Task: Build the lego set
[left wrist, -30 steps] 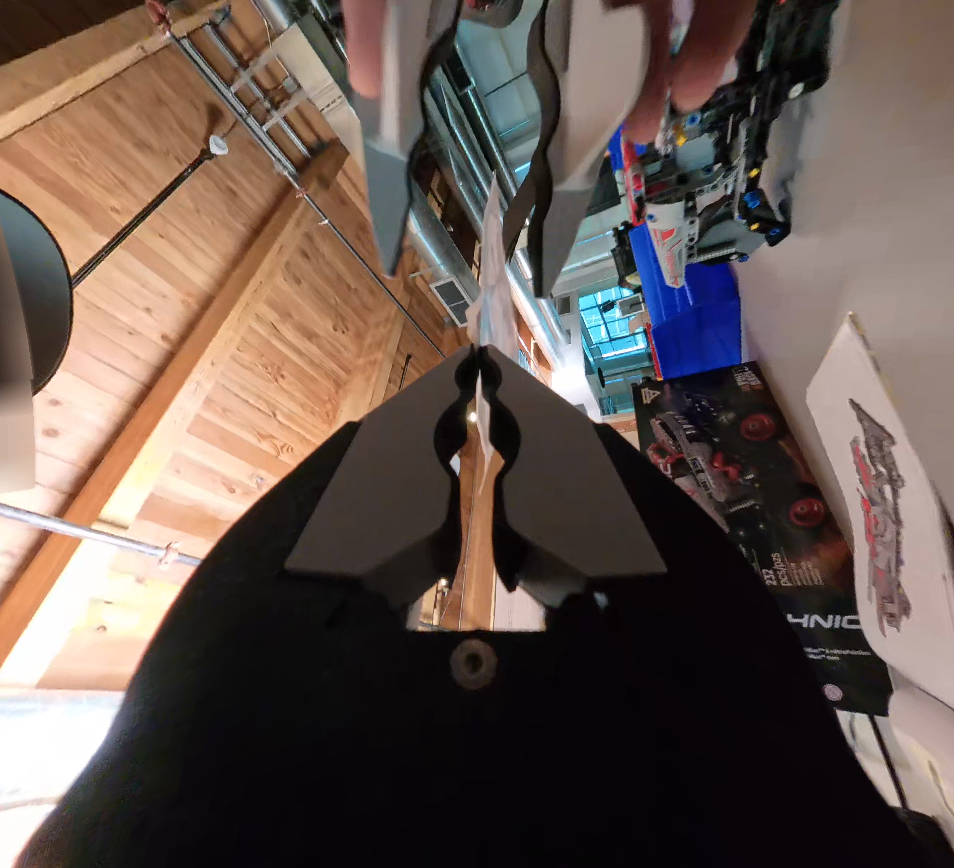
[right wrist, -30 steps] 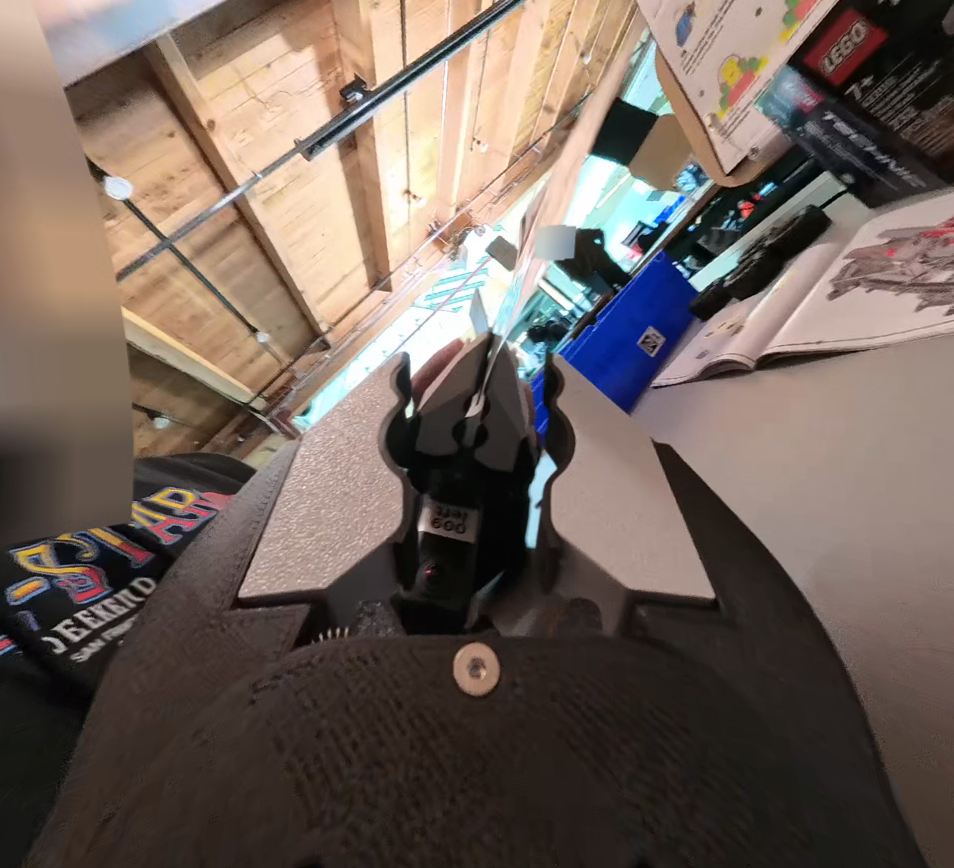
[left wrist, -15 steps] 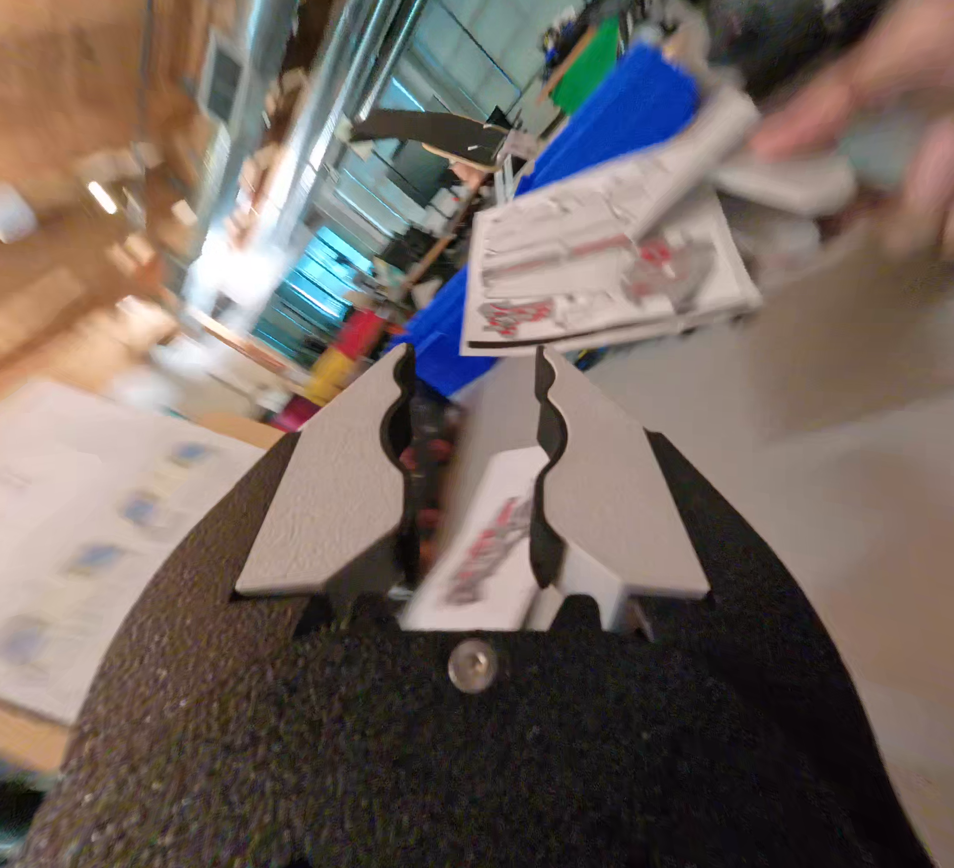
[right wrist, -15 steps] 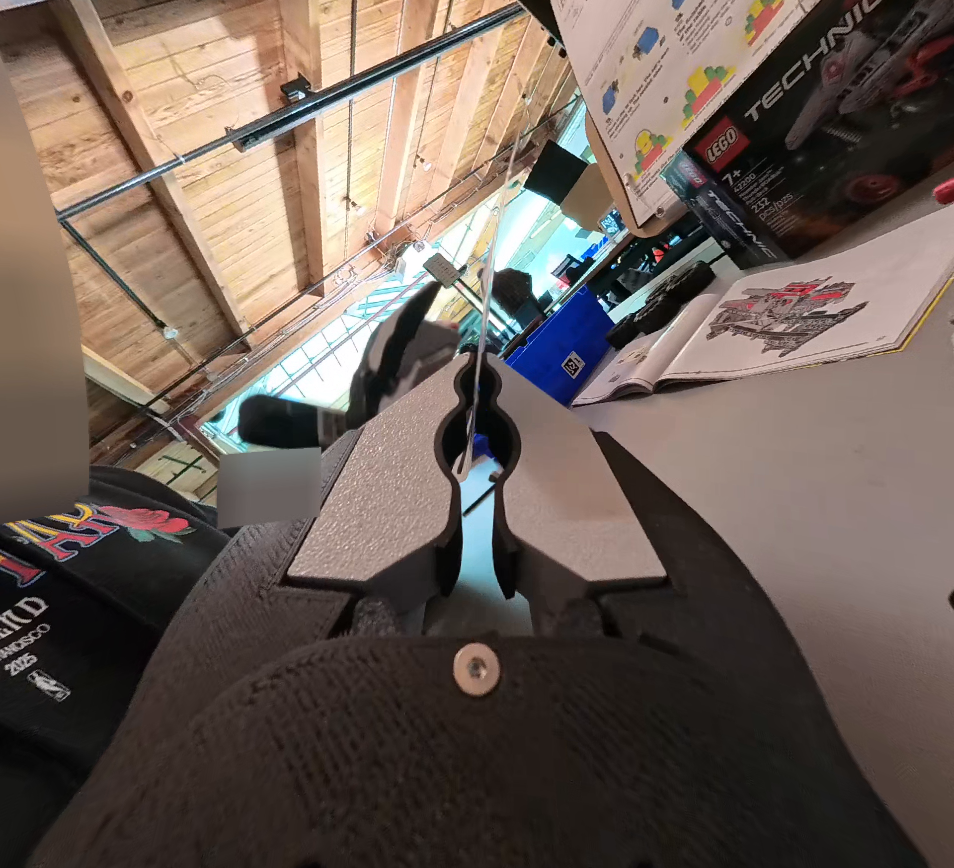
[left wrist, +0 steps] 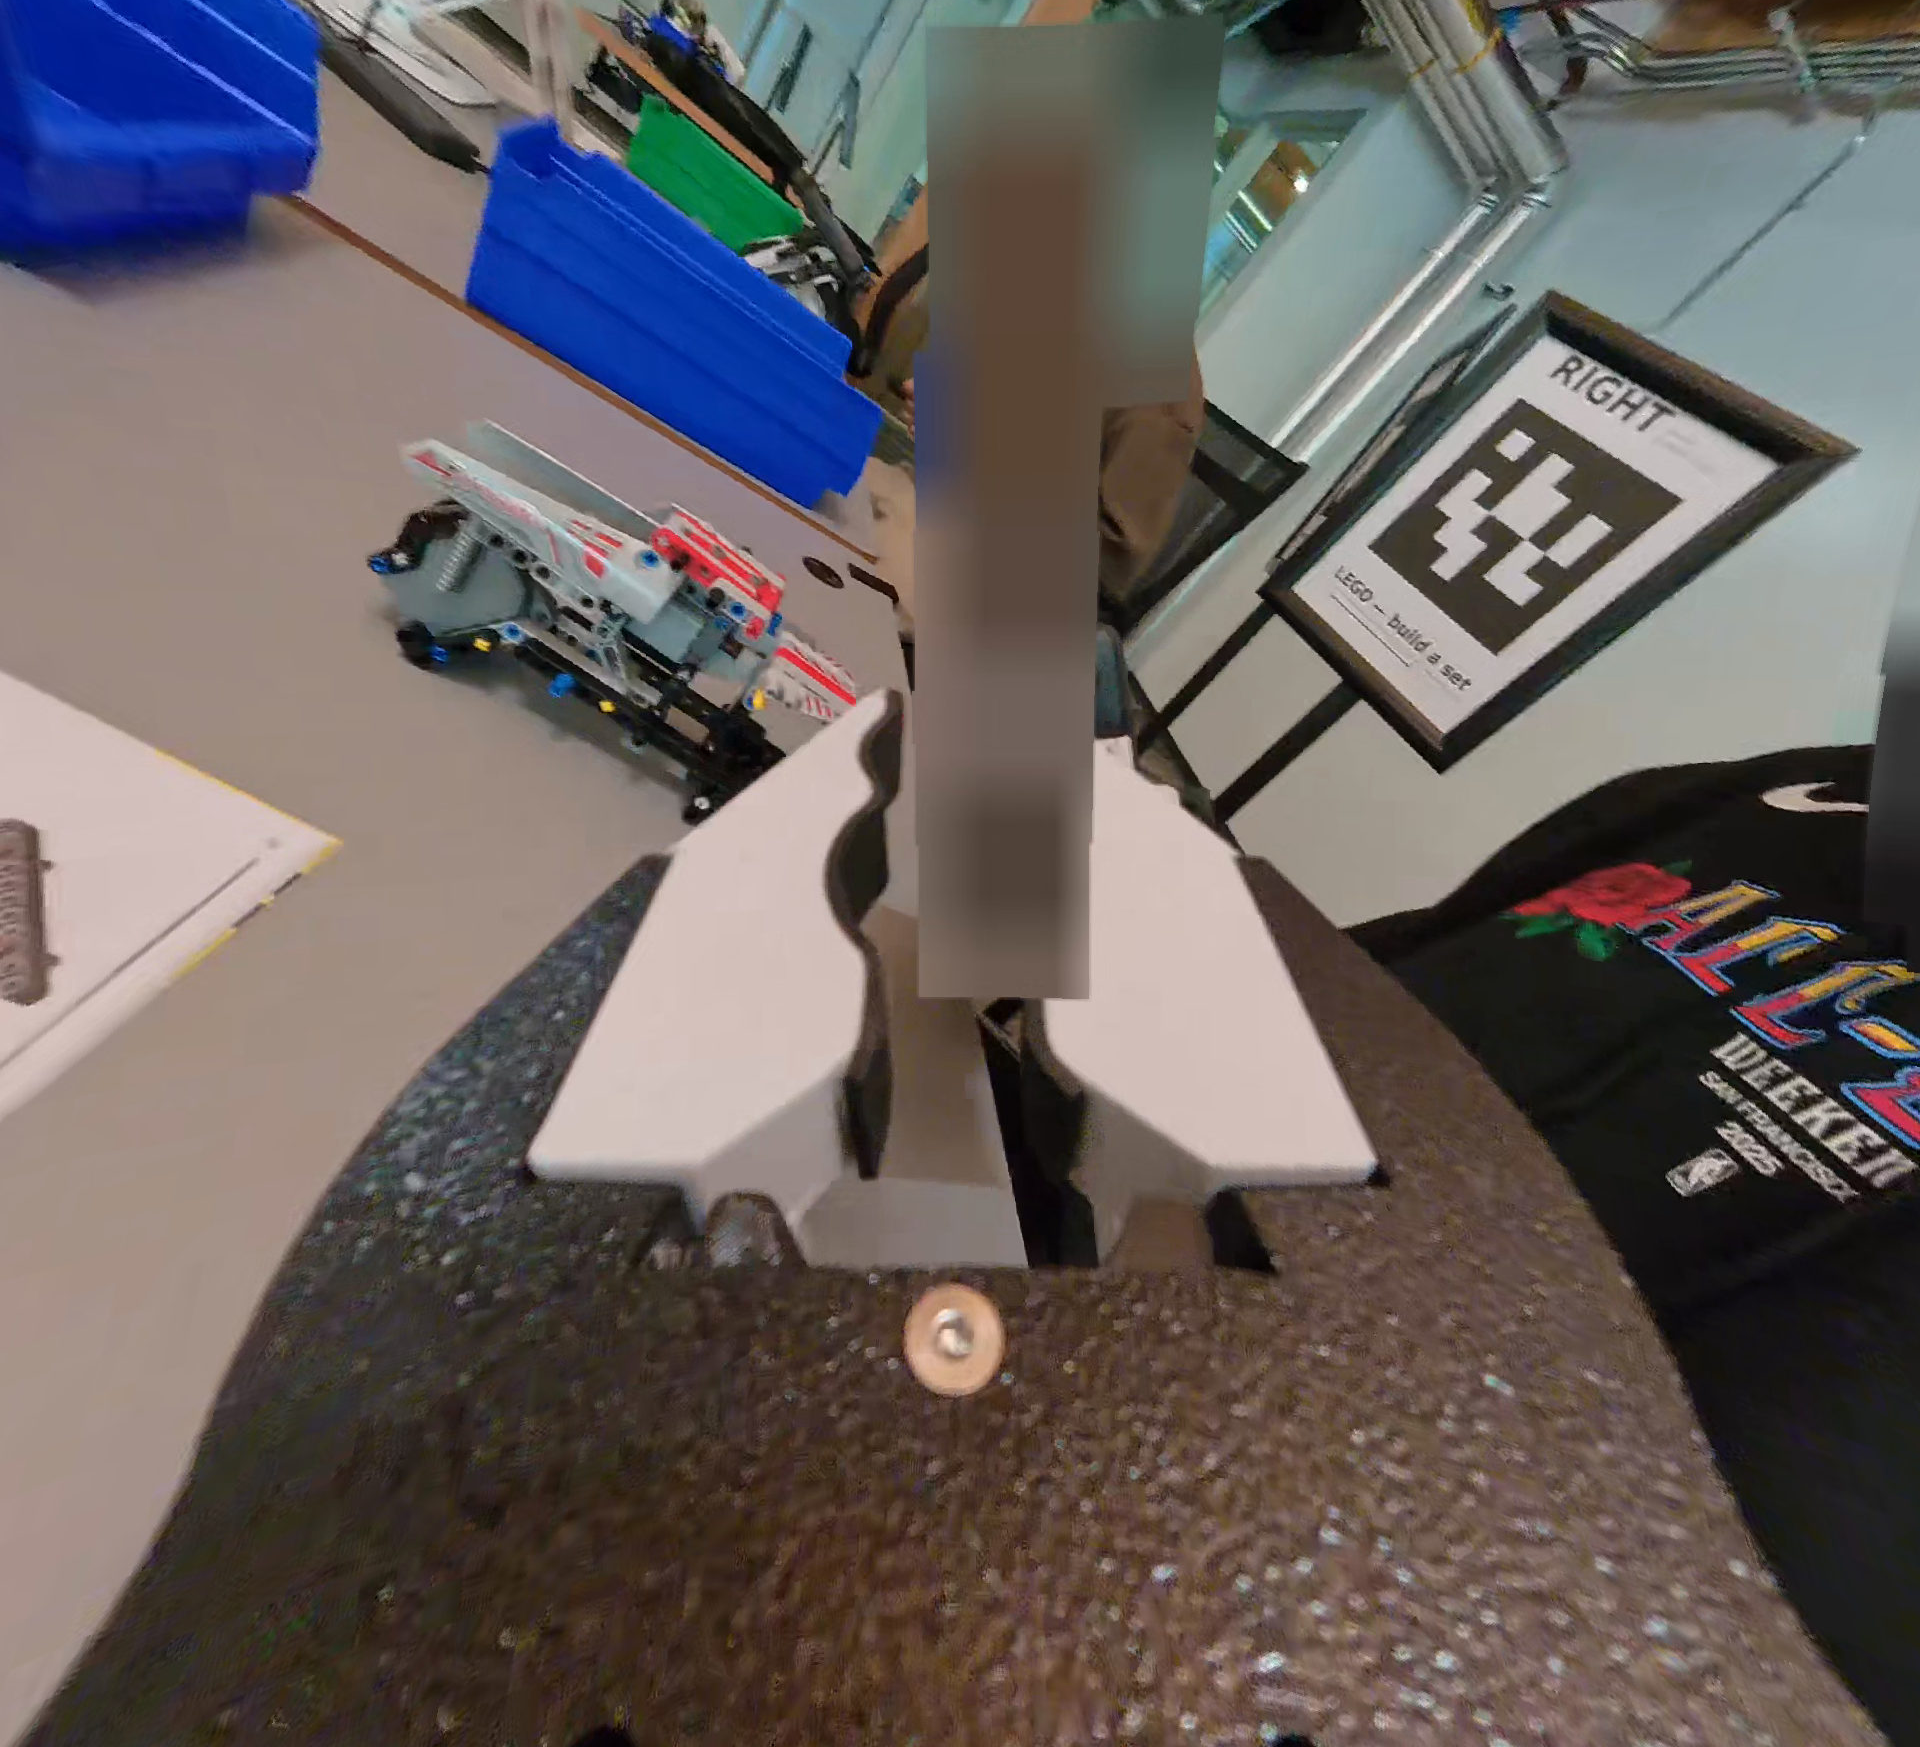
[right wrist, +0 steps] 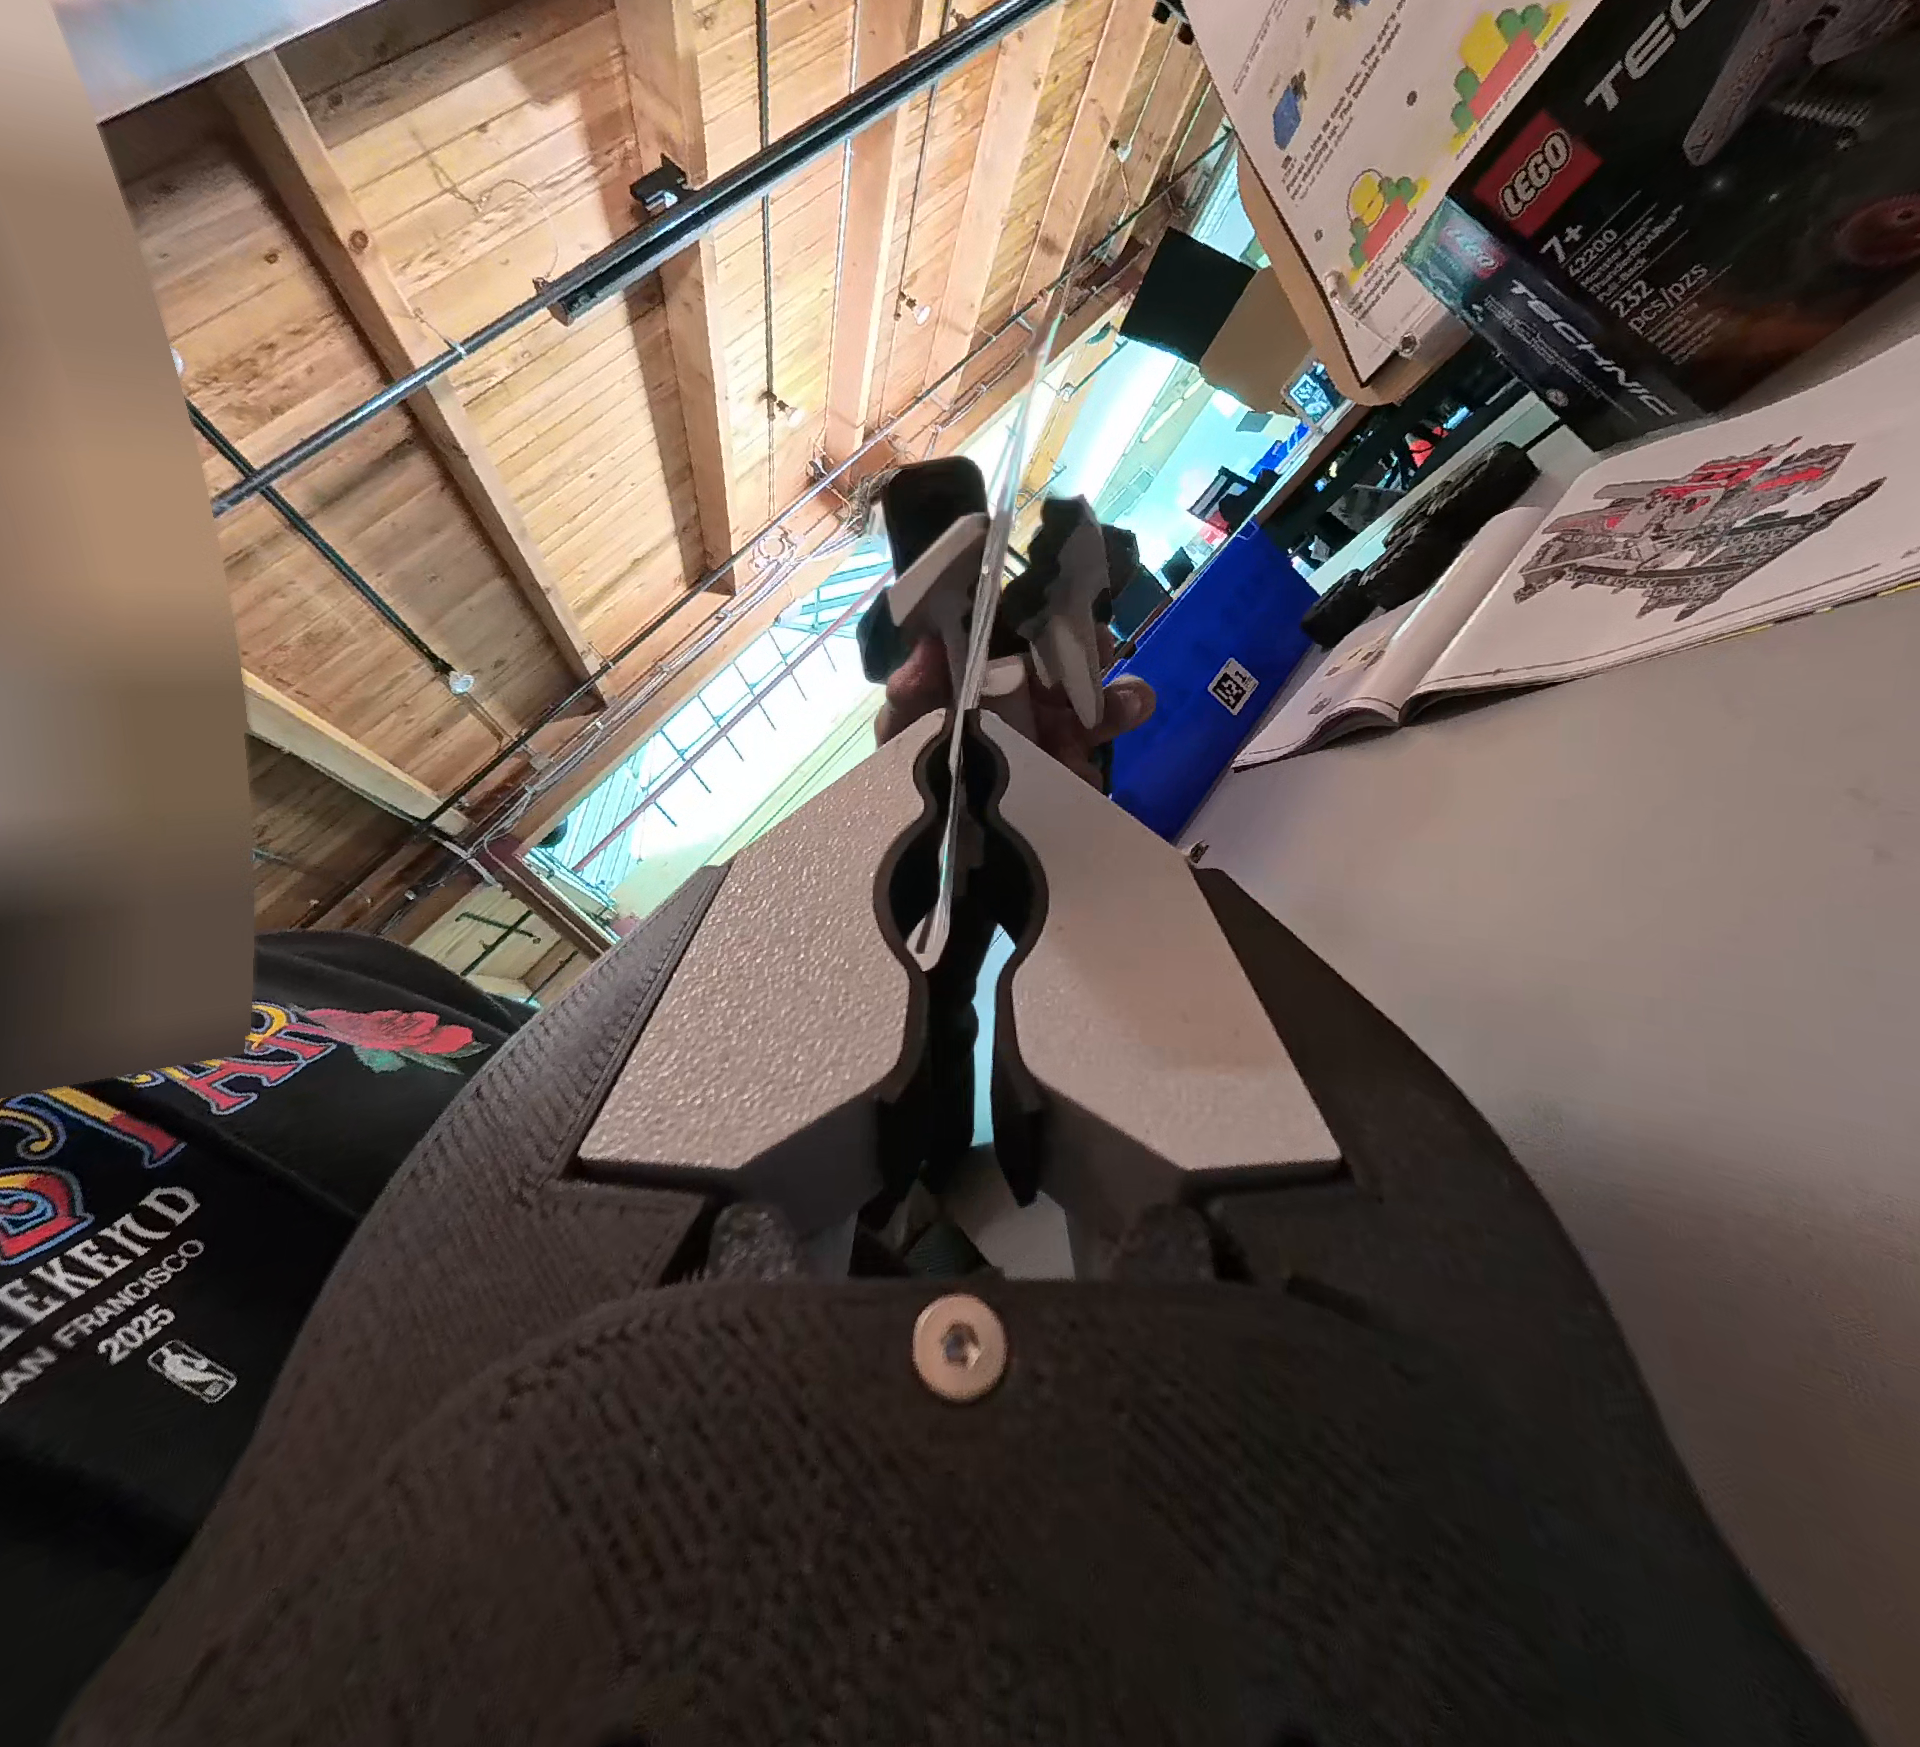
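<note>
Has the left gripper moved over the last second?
Yes. Its view swung from the wooden ceiling down to the grey table, where the partly built lego model now lies ahead-left of the left gripper.

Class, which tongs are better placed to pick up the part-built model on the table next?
Probably left. The left tongs are open, with the model in view on the table; the right tongs are shut on a thin sheet.
</note>
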Demonstrator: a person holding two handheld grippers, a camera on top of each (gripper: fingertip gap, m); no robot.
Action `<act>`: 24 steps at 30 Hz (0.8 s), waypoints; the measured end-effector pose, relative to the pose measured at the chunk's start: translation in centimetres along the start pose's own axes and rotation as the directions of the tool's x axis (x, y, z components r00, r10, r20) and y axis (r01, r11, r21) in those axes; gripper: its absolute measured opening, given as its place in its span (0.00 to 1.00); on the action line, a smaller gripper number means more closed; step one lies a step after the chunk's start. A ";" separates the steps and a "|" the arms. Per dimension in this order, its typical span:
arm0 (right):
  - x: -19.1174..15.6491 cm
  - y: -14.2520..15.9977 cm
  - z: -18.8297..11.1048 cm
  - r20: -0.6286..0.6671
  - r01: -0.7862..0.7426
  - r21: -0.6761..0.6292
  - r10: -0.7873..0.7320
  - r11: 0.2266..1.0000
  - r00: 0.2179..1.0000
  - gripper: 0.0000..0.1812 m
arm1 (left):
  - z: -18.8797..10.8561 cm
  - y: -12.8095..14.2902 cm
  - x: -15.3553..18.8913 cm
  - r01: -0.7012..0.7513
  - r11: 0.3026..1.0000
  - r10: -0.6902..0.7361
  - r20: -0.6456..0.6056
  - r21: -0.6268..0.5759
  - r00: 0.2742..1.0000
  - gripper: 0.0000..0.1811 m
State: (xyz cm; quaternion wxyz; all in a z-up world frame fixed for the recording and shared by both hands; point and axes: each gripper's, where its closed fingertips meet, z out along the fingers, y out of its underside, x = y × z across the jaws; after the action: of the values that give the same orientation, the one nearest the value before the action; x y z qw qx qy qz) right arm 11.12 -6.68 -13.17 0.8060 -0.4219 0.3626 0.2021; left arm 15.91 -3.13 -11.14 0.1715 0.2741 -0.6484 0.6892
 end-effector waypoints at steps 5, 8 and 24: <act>0.4 -0.3 -1.1 -0.039 0.015 0.018 -0.015 1.000 0.999 0.00 | 0.5 0.6 0.1 0.019 0.999 -0.019 -0.005 -0.041 1.000 0.00; 0.5 -0.7 -1.7 -0.044 0.020 0.042 -0.018 0.999 0.999 0.00 | 0.8 0.9 0.1 0.022 0.998 -0.021 0.018 -0.062 1.000 0.00; 1.2 -1.0 -3.1 -0.086 0.057 0.027 -0.055 0.998 0.995 0.00 | 1.3 0.9 -0.2 0.178 0.983 -0.175 0.050 -0.054 0.983 0.00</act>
State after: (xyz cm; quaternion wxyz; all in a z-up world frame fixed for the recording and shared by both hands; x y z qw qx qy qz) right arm 11.24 -9.77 -14.67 0.8014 -0.4280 0.3877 0.1558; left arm 15.77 -4.50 -11.93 0.2251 0.3411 -0.6450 0.6457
